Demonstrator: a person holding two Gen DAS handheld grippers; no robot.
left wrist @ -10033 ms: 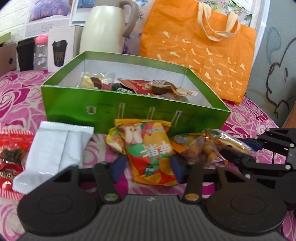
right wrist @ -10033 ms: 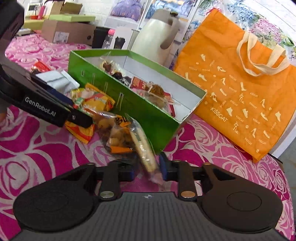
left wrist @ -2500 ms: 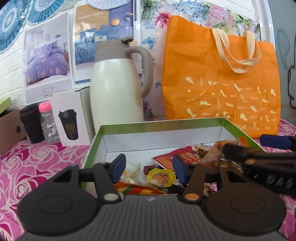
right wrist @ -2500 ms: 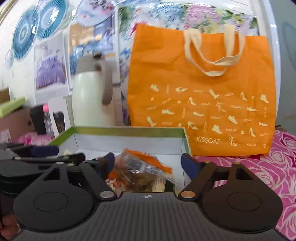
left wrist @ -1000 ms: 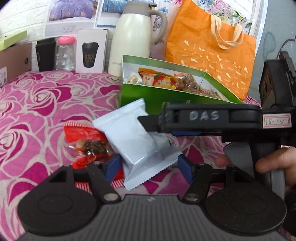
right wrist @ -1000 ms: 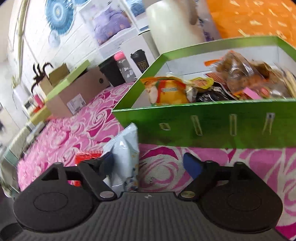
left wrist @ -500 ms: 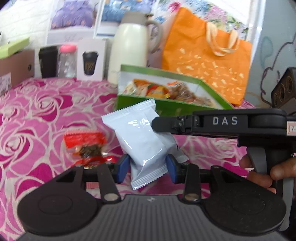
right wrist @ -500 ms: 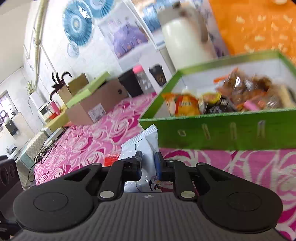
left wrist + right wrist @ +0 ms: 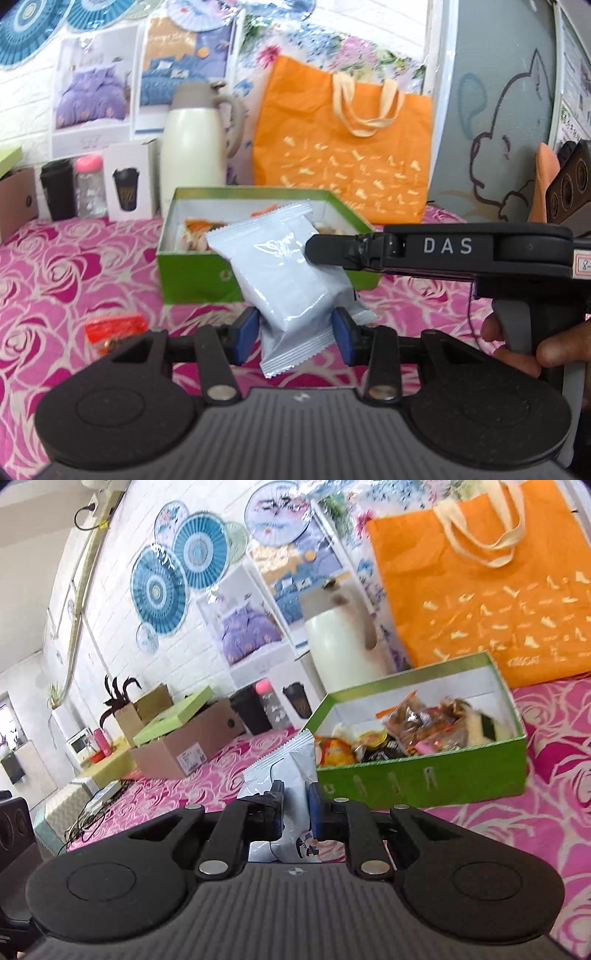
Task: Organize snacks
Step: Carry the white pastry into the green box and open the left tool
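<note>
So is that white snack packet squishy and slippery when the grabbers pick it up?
Probably a bit of both. The white packet looks puffy and shiny, so its film is likely slick. It keeps its shape held off the cloth between the left gripper and right gripper, so it seems light and only slightly floppy. Its contents might crush if squeezed hard.

- The right tool (image 9: 295, 810) has its blue pads closed on a white snack packet (image 9: 293, 771), which stands upright between them.
- Just past the packet sits an open green box (image 9: 421, 779) holding mixed snacks (image 9: 413, 731), resting on the pink rose-patterned tabletop (image 9: 546, 768).
- Behind the box stand a cream thermos jug (image 9: 343, 642) and an orange tote bag (image 9: 491, 579).
- A cardboard box (image 9: 184, 746) lies farther left.
</note>
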